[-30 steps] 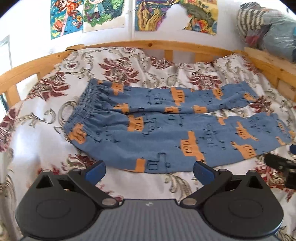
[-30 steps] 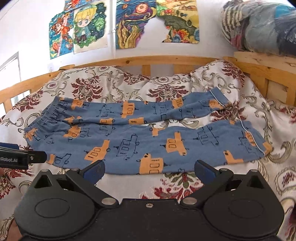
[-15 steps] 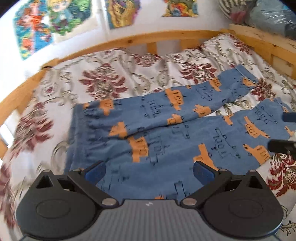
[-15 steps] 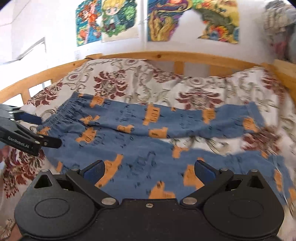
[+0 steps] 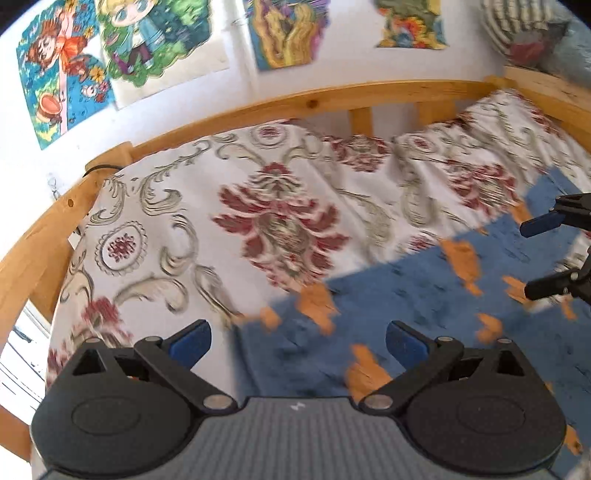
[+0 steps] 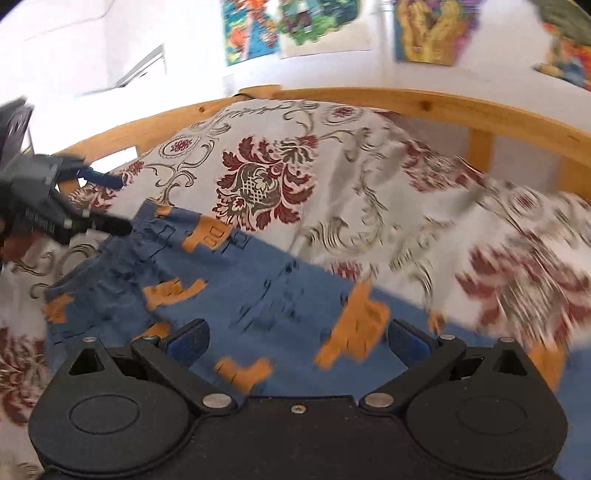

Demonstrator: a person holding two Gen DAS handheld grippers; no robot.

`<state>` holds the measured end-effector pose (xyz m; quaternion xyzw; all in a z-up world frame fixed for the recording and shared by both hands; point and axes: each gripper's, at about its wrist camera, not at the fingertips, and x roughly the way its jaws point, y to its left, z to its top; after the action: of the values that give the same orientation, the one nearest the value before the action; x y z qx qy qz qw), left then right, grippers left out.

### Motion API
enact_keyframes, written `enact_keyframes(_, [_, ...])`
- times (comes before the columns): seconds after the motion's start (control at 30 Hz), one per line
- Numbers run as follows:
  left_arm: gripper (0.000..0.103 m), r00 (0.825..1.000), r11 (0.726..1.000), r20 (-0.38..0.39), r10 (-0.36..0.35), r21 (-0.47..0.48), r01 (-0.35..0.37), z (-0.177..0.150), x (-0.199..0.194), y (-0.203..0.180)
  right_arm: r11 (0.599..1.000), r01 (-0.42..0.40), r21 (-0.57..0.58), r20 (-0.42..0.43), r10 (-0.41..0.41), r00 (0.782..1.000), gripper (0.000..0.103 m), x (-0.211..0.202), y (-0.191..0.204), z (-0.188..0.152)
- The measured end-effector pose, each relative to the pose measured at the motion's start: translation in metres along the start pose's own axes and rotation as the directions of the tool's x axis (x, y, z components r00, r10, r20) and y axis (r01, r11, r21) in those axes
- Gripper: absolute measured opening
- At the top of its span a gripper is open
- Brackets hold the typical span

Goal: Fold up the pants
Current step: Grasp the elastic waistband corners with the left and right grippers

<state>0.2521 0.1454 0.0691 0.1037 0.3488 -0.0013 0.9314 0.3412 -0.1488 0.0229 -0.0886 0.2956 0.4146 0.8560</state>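
Note:
Blue pants [image 5: 413, 306] with orange prints lie flat on the bed, filling the lower right of the left wrist view. My left gripper [image 5: 297, 341] hangs open over the pants' far edge near the waist, holding nothing. In the right wrist view the pants [image 6: 251, 280] run from the gathered waistband [image 6: 147, 221] at left down to the lower right. My right gripper [image 6: 297, 341] is open above the far leg and empty. The left gripper [image 6: 114, 203] shows at the left, open, its lower finger right by the waistband corner. The right gripper [image 5: 543, 254] appears open at the left view's right edge.
A floral bedsheet [image 5: 280, 229] covers the bed beyond the pants. A wooden bed rail [image 5: 332, 99] curves round the far side and left. Posters [image 5: 147, 40] hang on the white wall. A bundle of clothes [image 5: 524, 26] sits on the top right ledge.
Both grippers have moved forward and leftward over the pants toward the far edge. The views have swung left, and the left gripper now sits by the waistband corner. Both stay open.

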Motion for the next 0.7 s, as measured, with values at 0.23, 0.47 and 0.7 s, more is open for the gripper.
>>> enact_keyframes(0.23, [0.103, 0.998, 0.997, -0.053, -0.039, 0.064, 0.043, 0.005, 0.038, 0.028, 0.990, -0.091, -0.106, -0.046, 0.087, 0.995, 0.102, 0.059, -0.009, 0.028])
enact_keyframes(0.47, [0.103, 0.995, 0.990, -0.051, -0.081, 0.111, 0.087, 0.011, 0.052, 0.029, 0.976, -0.131, -0.173, -0.113, 0.112, 0.987, 0.089, 0.098, -0.011, 0.045])
enact_keyframes(0.7, [0.080, 0.986, 0.979, -0.076, -0.145, 0.136, 0.154, 0.013, 0.057, 0.032, 0.977, -0.141, -0.158, -0.160, 0.116, 0.980, 0.068, 0.117, -0.018, 0.046])
